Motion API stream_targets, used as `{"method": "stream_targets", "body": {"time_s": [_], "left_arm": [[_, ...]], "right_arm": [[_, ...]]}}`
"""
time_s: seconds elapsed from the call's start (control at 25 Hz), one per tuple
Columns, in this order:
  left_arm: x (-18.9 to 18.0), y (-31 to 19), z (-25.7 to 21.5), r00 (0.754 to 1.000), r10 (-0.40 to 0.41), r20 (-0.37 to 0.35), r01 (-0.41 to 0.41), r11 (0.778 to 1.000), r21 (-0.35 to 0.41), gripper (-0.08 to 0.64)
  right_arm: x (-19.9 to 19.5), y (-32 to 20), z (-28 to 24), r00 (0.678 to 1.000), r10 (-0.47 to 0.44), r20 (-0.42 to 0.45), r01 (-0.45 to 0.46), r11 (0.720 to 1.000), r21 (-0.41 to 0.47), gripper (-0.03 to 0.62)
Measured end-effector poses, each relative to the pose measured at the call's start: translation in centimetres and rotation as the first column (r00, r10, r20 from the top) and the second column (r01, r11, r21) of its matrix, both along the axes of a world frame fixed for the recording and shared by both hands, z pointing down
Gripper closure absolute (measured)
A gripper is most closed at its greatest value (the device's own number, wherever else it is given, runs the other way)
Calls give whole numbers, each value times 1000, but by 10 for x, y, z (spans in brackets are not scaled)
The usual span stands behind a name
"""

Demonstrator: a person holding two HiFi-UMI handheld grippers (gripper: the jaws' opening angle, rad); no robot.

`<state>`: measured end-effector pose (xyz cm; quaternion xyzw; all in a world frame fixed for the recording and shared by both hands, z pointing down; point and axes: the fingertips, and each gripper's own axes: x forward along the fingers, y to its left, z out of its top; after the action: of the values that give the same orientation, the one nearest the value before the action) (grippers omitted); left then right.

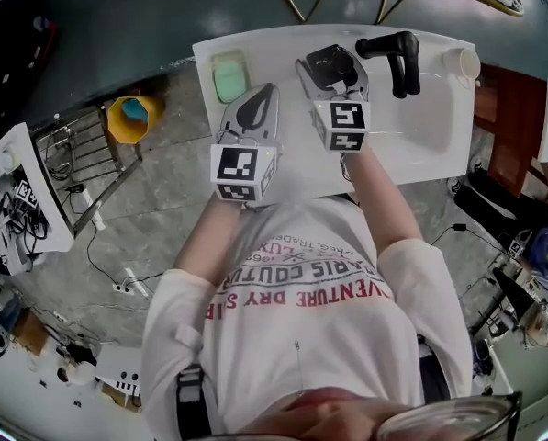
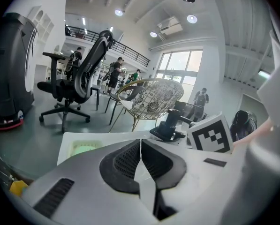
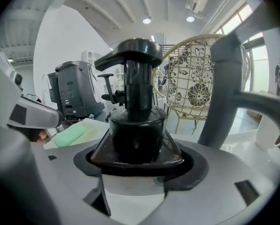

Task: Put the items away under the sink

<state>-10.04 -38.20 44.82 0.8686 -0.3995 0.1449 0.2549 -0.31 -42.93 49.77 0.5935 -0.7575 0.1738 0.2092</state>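
Right hand-held gripper [image 1: 331, 62] clamps the black pump bottle [image 3: 136, 125] by its body, over the counter [image 1: 420, 154] beside the faucet [image 1: 395, 51]. The left hand-held gripper [image 1: 253, 107] is closed and empty. The bottle looks rigid and slick, so grip the body, not the pump.

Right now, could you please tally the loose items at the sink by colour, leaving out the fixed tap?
Black: 1, the pump bottle
Green: 1, the soap bar
White: 1, the cup
Total: 3
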Motion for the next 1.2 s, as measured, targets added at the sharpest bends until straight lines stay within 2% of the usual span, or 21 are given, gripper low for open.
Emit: {"method": "stream_targets", "body": {"time_s": [0.28,0.64,1.0,1.2], "left_arm": [[4,42,-15,1000,-16,16,15,1000,19,532],[53,143,-36,999,-18,33,16,997,76,532],[94,278,-49,992,-124,28,118,982,147,532],[92,347,-45,977,-208,50,199,969,147,532]], "right_arm": [[-4,63,-36,997,-72,19,71,997,28,222],[41,180,-62,991,-96,88,93,995,39,222],[98,326,-74,981,-172,86,165,983,79,222],[116,394,-66,972,-216,96,210,976,61,222]]}}
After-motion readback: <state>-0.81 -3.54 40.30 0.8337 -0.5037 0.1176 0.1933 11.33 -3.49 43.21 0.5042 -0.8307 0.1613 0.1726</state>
